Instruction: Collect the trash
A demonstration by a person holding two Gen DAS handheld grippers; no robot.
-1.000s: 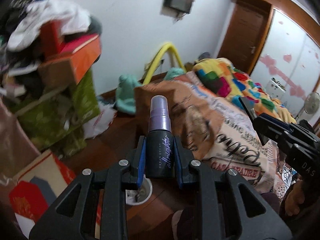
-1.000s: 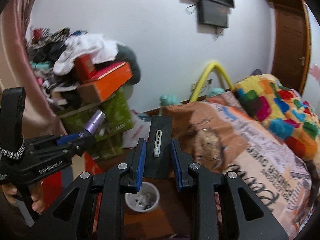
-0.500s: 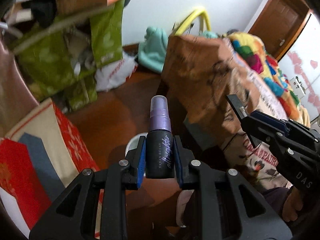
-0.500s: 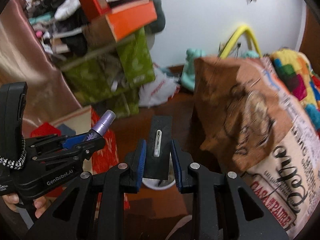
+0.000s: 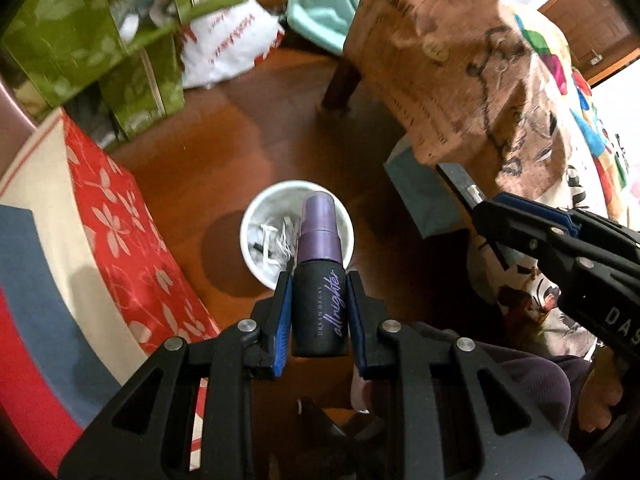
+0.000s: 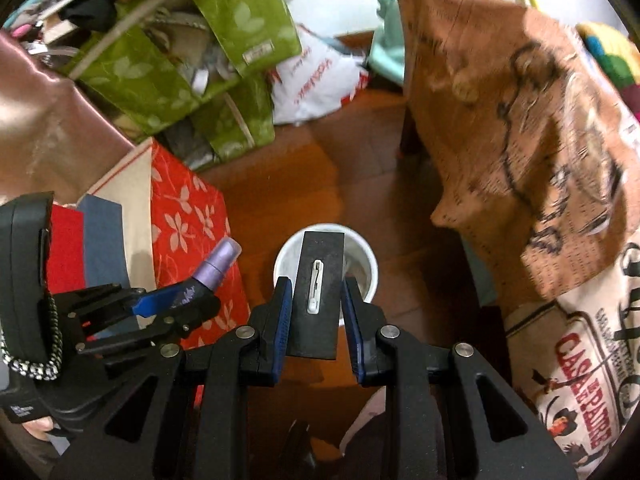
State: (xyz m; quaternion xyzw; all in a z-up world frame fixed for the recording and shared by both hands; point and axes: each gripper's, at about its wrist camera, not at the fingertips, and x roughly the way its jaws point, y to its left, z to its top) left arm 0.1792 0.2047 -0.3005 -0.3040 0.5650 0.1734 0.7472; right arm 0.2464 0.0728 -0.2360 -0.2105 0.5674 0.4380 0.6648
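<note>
Bottle [image 5: 319, 300] is held upright in the left claw [image 5: 319, 308], pinched at its dark body; rigid, light, probably slick plastic, so mid-body grip is judged best. Card [image 6: 318, 294], thin and stiff, is clamped at its edges by the right claw [image 6: 317, 312]. Both are poised over the white bin [image 5: 256, 216] on the floor. Compared with a second ago, the views are tilted downward and the bin is centred.

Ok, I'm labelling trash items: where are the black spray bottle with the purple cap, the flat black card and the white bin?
Black spray bottle with purple cap [image 5: 320, 312], left wrist view, label.
Flat black card [image 6: 318, 296], right wrist view, middle.
White bin [image 5: 256, 216], left wrist view, rim.
</note>
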